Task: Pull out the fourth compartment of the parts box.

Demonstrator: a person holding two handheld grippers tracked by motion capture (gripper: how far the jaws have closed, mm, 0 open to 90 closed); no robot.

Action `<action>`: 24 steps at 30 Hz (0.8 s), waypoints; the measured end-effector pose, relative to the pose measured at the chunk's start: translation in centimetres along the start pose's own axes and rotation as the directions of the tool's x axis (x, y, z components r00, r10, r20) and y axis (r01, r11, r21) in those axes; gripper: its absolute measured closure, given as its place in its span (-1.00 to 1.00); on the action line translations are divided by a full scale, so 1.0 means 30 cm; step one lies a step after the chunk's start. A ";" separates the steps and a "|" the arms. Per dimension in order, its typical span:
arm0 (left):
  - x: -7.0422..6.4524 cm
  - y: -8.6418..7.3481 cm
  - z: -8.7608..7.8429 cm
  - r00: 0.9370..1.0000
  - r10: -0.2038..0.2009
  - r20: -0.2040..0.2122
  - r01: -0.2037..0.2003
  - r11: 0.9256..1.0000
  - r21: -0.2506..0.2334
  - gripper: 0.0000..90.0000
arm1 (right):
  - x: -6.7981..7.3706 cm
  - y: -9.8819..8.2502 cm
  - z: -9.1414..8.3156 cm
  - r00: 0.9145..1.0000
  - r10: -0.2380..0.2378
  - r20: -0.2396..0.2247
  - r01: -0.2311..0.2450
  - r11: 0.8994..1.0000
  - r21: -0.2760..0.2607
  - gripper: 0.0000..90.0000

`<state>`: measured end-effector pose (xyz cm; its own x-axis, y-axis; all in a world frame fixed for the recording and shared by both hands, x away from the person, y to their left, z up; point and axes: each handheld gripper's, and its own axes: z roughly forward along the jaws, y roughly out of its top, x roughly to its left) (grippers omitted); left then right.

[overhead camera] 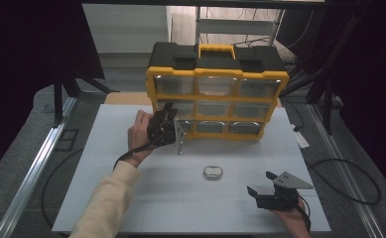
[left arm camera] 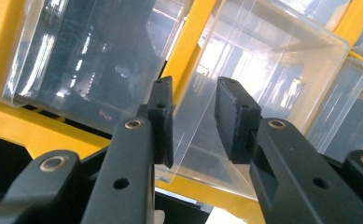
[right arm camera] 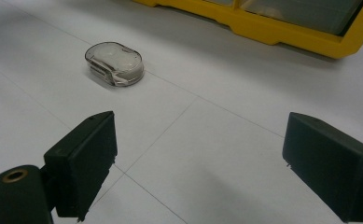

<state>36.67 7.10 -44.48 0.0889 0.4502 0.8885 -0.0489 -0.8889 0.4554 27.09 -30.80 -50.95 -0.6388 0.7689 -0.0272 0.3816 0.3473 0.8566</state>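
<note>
A: High view is dim, corners near black; only my table [overhead camera: 131, 198] is lit, evenly, with soft shadows.

B: Glare?

A: Yes, on the drawers [overhead camera: 214, 85], and white streaks on the plastic in my left gripper view. Near jaws slightly soft there. Right gripper view is bright, sharp, faint shadows.

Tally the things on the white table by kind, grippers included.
Yellow drawer cabinet: 1
Clear drawers in it: 9
Small clear case: 1
Left gripper and right gripper: 2
Total: 13
</note>
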 end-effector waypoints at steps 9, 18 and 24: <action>0.000 0.000 -0.014 1.000 0.002 0.001 -0.002 1.000 -0.001 0.52 | 0.001 0.001 -0.001 1.000 -0.001 -0.001 0.001 1.000 -0.003 -0.76; -0.001 0.000 -0.025 1.000 0.001 0.003 -0.001 1.000 -0.003 0.51 | 0.000 0.001 -0.001 1.000 -0.001 0.000 0.001 1.000 -0.004 -0.76; -0.001 0.000 -0.032 1.000 0.001 0.003 -0.001 1.000 -0.005 0.51 | 0.000 0.001 -0.002 1.000 -0.001 0.000 0.001 1.000 -0.005 -0.76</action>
<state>35.73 7.17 -44.46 0.0914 0.4494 0.8886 -0.0536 -0.8889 0.4550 27.06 -30.83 -50.89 -0.6389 0.7688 -0.0279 0.3777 0.3451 0.8592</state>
